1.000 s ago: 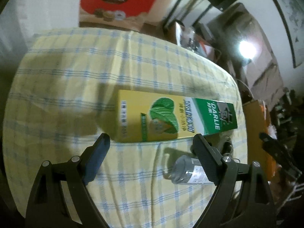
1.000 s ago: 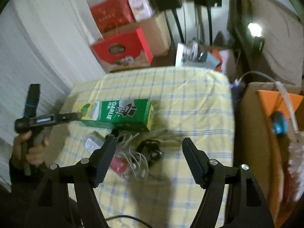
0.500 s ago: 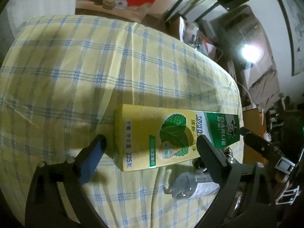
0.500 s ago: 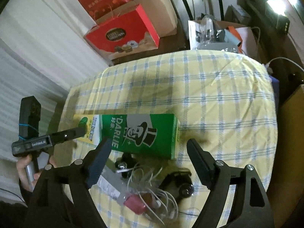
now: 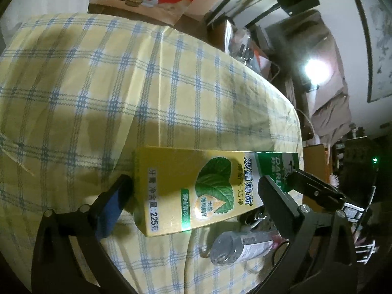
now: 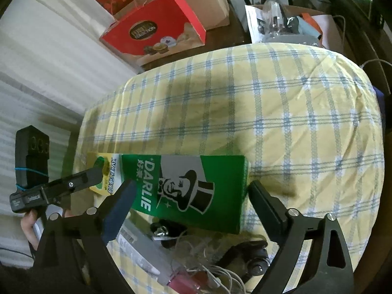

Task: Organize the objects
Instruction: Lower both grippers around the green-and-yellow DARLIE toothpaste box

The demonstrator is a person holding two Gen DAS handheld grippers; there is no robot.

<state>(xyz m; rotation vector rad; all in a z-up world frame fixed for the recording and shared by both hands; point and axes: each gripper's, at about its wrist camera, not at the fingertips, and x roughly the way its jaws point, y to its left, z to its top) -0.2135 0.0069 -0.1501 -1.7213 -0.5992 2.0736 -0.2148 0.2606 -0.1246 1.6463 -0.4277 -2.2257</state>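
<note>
One long toothpaste box [image 5: 196, 191], yellow at one end and green at the other, lies flat on the checked tablecloth [image 5: 122, 85] near the close edge of the tabletop. Whether anything is inside it cannot be told; its flaps look closed. Two grippers frame it: the left gripper [image 5: 196, 196] straddles the yellow end and the right gripper [image 6: 191, 196] straddles the green end. Both sets of jaws are opening, spread wider than the box, with the box between them and no pad pressing on it. One grey bottle [image 5: 240, 245] lies on its side just in front of the box, beside a tangle of white cord [image 6: 208, 269] and one small black clip [image 6: 250, 257]. Beyond the box the cloth is bare right out to its far rounded edge. Off the tabletop stands one red gift box [image 6: 152, 34] by the wall.
</note>
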